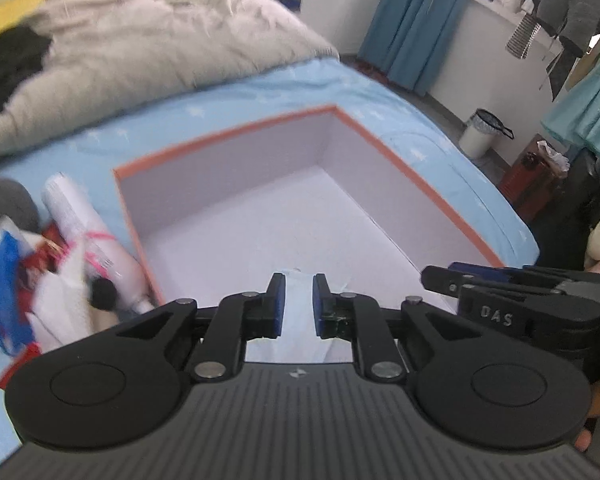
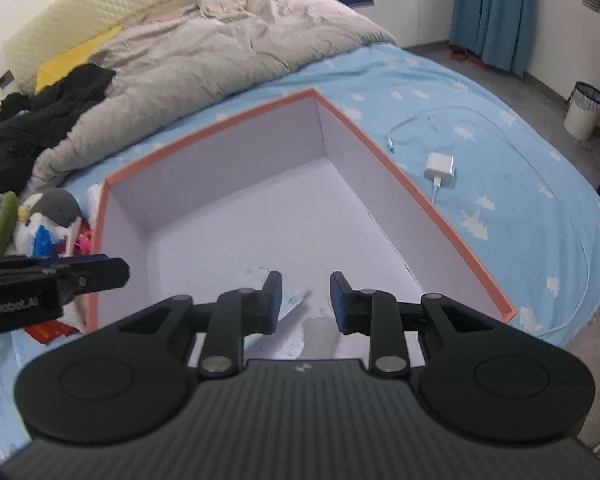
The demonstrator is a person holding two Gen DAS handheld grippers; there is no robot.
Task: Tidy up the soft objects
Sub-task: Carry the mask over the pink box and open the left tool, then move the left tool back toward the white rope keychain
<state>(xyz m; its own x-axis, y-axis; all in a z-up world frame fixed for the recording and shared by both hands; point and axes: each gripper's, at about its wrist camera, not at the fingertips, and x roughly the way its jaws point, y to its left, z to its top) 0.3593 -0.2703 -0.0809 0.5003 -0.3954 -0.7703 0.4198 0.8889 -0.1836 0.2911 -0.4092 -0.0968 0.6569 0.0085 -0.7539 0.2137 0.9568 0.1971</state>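
Observation:
An orange-rimmed box [image 1: 380,140] [image 2: 380,148] with a white inside lies open on the blue bedsheet. A pale blue-white soft pack [image 1: 300,320] [image 2: 290,300] lies on its floor at the near side. My left gripper [image 1: 300,280] hovers just above the pack with its jaws slightly apart, and the pads do not seem to press on it. My right gripper [image 2: 306,280] is open over the same corner with nothing gripped. Each gripper shows at the edge of the other view: the right gripper [image 1: 444,284] and the left gripper [image 2: 116,270].
Left of the box lies a heap with a penguin plush [image 2: 48,212], a white roll [image 1: 72,208] and red, pink and blue items. A grey duvet [image 2: 200,52] and black clothing [image 2: 40,112] cover the far bed. A white charger [image 2: 440,168] with its cable lies right of the box. A waste bin [image 2: 584,112] stands on the floor.

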